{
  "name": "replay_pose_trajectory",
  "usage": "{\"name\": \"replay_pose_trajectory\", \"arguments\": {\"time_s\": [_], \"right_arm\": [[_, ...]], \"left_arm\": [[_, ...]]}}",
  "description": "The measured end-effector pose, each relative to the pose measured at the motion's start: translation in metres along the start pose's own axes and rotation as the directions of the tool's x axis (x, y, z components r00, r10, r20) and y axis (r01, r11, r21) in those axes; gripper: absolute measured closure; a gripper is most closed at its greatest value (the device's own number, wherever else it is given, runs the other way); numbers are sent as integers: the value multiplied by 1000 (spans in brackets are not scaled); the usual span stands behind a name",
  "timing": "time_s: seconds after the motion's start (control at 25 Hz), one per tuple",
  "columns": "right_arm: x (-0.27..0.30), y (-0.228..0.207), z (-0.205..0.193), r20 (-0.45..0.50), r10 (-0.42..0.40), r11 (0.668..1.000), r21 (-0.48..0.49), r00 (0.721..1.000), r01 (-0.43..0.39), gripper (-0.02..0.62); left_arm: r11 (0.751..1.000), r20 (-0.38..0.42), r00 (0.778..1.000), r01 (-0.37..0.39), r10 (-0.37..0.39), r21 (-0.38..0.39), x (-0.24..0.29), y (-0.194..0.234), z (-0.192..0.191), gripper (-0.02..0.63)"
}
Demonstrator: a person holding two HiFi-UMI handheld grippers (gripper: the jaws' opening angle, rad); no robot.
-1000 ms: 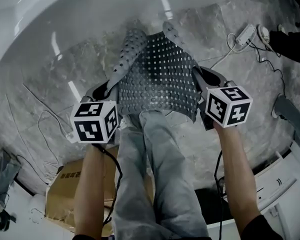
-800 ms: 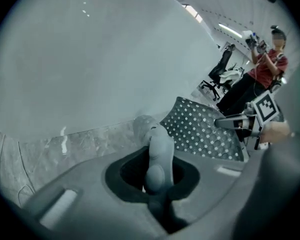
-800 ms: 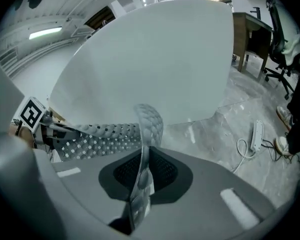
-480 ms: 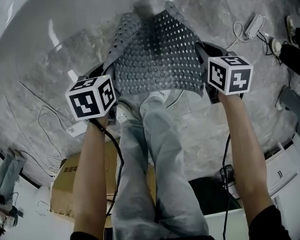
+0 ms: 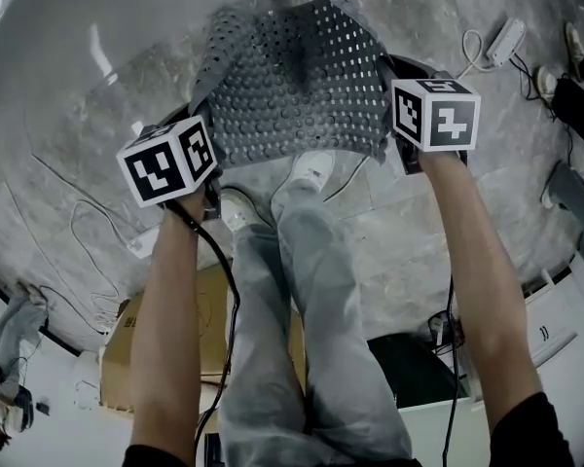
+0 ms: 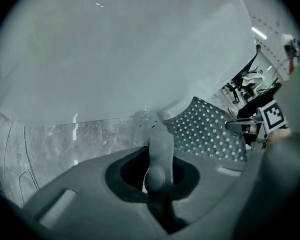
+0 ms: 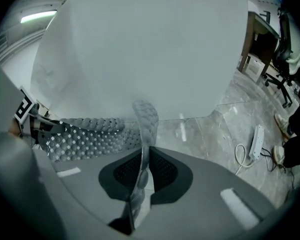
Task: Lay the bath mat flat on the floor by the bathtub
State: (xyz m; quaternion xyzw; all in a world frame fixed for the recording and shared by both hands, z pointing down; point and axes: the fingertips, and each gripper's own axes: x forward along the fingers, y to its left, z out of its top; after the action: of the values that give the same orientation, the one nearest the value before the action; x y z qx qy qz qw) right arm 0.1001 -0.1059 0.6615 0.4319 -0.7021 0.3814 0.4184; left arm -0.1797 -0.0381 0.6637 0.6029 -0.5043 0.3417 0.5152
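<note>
A grey perforated, nubbed bath mat (image 5: 292,86) hangs spread between my two grippers above the marble floor, just in front of the white bathtub (image 5: 97,17). My left gripper (image 5: 206,168) is shut on the mat's left near edge; in the left gripper view that mat edge (image 6: 160,149) stands pinched between the jaws. My right gripper (image 5: 394,129) is shut on the right near edge, and the right gripper view shows the thin mat edge (image 7: 144,134) clamped upright. The mat's far end curls up by the tub wall (image 7: 140,49).
The person's legs and white shoes (image 5: 311,168) stand under the mat. A power strip (image 5: 506,39) with white cable lies on the floor at right, more cables (image 5: 78,232) at left. A cardboard box (image 5: 127,343) sits behind the feet. Office chairs (image 7: 285,69) stand farther off.
Both grippers have lifted and moved toward the tub with the mat. The mat's folded left flap has opened out, so it hangs wider and flatter.
</note>
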Motion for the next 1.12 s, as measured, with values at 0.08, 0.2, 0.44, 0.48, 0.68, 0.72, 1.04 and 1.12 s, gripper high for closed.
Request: {"name": "replay_pose_trajectory", "arguments": {"time_s": [0.08,0.2,0.44,0.48,0.68,0.72,1.04,1.12], "right_arm": [[6,-7,-2,-10,-9,1000,-25,1000,9,572],[15,-15,-2,-25,-21,999,-46,999,20,572],[26,-32,8,-34,-35,997,-64,999,33,572],[30,-35,8,-33,-37,997,-63,999,34,572],[50,-43,2,-61,-53,995,-93,997,47,571],[52,-44,-1,-72,-60,994,-99,996,53,571],[61,-52,-18,-114,-75,992,-106,991,63,569],[65,-54,-25,-130,-78,992,-110,988,64,568]], "left_arm": [[1000,-11,1000,-11,11,-7,6,3,-5,586],[998,-40,998,-44,46,48,13,11,-12,583],[997,-106,993,-53,60,64,29,14,-30,576],[995,-122,990,-57,68,87,34,14,-33,574],[978,-197,976,-50,92,205,59,9,-50,561],[976,-209,973,-53,99,213,62,9,-53,561],[967,-255,952,-114,172,230,67,32,-75,552],[970,-266,949,-115,171,213,67,36,-79,551]]}}
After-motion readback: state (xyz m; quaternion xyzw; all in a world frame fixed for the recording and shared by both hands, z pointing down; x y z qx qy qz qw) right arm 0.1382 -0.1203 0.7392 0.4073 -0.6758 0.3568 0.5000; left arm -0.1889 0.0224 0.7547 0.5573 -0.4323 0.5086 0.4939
